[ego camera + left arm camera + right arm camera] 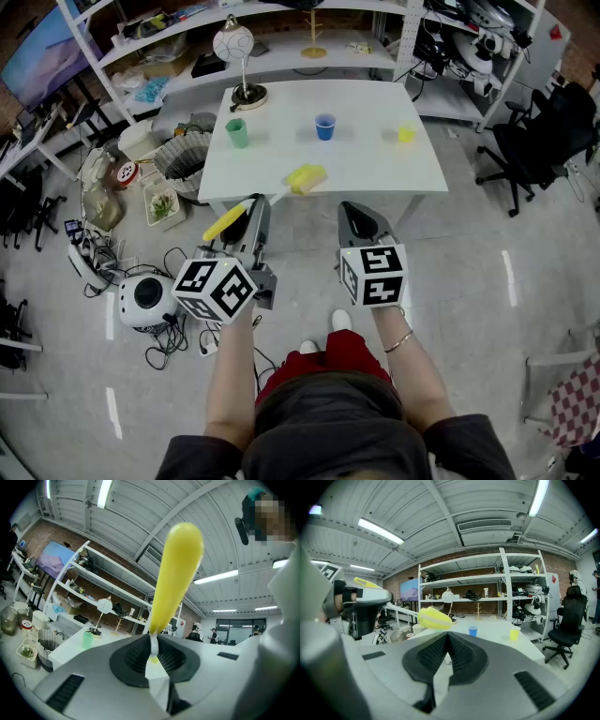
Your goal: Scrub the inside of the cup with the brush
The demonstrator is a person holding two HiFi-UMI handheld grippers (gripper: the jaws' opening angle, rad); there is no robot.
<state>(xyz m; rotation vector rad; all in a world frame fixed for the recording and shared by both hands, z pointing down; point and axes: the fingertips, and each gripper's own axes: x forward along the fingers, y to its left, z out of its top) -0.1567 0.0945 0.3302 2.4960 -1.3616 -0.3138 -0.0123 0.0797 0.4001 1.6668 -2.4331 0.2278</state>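
Three cups stand in a row on the white table (375, 173): a green cup (237, 132), a blue cup (325, 127) and a yellow cup (405, 134). My left gripper (256, 212) is short of the table's near edge. It is shut on the thin white shaft of a brush, whose yellow handle (225, 223) sticks out to the left. The yellow sponge head (307, 178) hangs over the table's front edge. In the left gripper view the handle (176, 573) rises from the shut jaws (152, 645). My right gripper (353, 214) is shut with nothing in it. Its own view shows the brush head (435, 618) and the blue cup (473, 630) beyond.
A lamp with a round white shade (232, 42) stands on the table's far left corner. On the floor to the left are a wire basket (185, 159), a white round device (145, 298) and cables. An office chair (530, 141) stands at the right, shelves behind.
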